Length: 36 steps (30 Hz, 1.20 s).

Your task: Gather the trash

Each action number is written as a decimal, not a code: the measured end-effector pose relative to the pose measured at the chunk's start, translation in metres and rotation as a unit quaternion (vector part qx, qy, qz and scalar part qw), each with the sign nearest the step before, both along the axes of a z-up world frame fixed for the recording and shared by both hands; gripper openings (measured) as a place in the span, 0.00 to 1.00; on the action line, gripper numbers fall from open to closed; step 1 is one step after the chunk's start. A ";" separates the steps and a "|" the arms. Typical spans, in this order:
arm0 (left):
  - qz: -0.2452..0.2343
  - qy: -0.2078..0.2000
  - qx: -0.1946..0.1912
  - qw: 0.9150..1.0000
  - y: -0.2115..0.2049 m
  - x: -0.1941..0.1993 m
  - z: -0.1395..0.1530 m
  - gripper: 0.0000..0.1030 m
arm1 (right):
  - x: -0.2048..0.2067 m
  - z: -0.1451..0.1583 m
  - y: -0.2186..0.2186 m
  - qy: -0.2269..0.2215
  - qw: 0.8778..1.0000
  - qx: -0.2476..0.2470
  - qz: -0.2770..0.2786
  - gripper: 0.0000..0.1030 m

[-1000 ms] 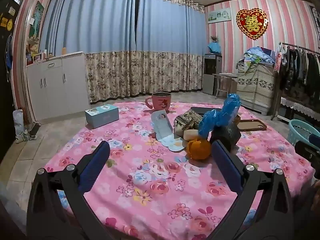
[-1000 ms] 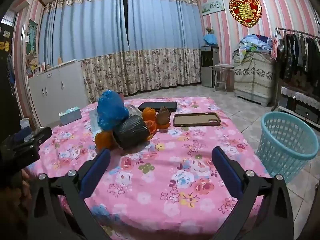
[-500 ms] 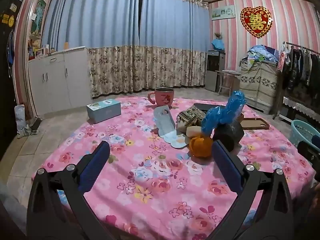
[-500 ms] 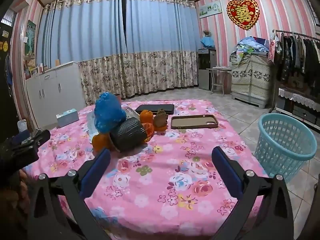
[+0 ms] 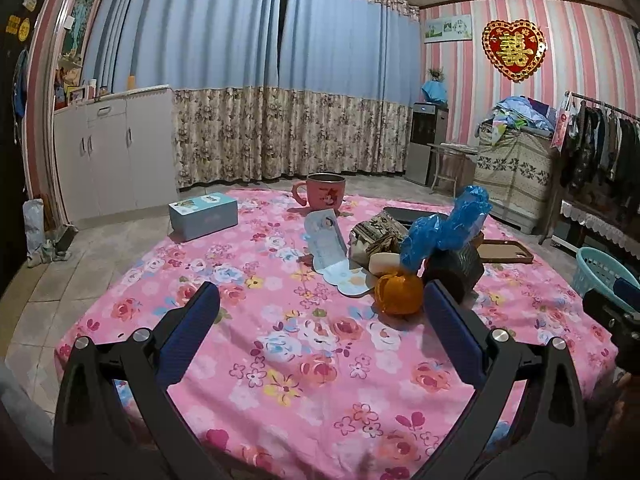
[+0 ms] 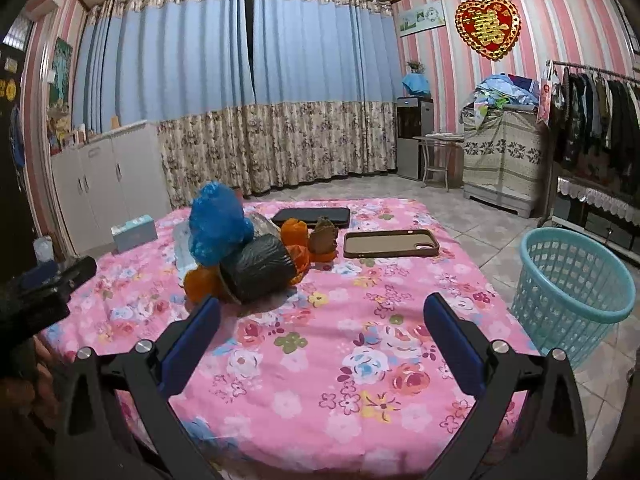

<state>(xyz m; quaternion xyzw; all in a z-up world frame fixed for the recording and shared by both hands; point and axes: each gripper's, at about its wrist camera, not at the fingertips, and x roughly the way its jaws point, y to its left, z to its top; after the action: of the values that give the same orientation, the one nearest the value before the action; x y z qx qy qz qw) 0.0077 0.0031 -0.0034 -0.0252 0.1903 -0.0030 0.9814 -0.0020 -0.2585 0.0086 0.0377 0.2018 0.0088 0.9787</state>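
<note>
A heap of trash lies mid-table on the pink floral cloth (image 5: 280, 344): a crumpled blue plastic bag (image 5: 448, 228), a dark crushed cup (image 5: 454, 270), orange peel (image 5: 398, 294), a patterned wrapper (image 5: 376, 236) and a pale blue paper card (image 5: 330, 248). In the right wrist view the blue bag (image 6: 216, 228), dark cup (image 6: 260, 272) and peel (image 6: 294, 232) show too. My left gripper (image 5: 320, 320) is open and empty, short of the heap. My right gripper (image 6: 320, 320) is open and empty over the cloth. A turquoise basket (image 6: 572, 300) stands on the floor at the right.
A pink mug (image 5: 324, 194), a blue tissue box (image 5: 204, 216), a brown phone case (image 6: 390, 243) and a dark flat device (image 6: 312, 217) lie on the table. White cabinets (image 5: 112, 160) stand at the left, a clothes rack (image 6: 596, 120) at the right.
Both grippers have drawn slightly nearer to the table and the heap; the views shifted a little. Both stay open and empty.
</note>
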 end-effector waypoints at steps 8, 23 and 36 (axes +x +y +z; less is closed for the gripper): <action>0.014 0.002 0.000 1.000 0.001 0.003 -0.003 0.95 | -0.003 0.003 0.001 0.001 1.000 -0.004 0.001 0.96; 0.014 0.011 -0.004 1.000 0.002 0.005 -0.005 0.95 | 0.001 0.001 0.003 0.005 1.000 -0.010 0.004 0.96; 0.012 0.010 0.005 1.000 -0.001 0.005 -0.006 0.95 | 0.001 0.001 0.006 0.005 1.000 -0.014 0.002 0.96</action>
<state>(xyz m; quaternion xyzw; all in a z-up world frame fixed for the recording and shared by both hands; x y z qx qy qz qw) 0.0129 0.0026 -0.0093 -0.0231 0.2000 0.0098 0.9795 -0.0013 -0.2526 0.0096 0.0238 0.2069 0.0078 0.9780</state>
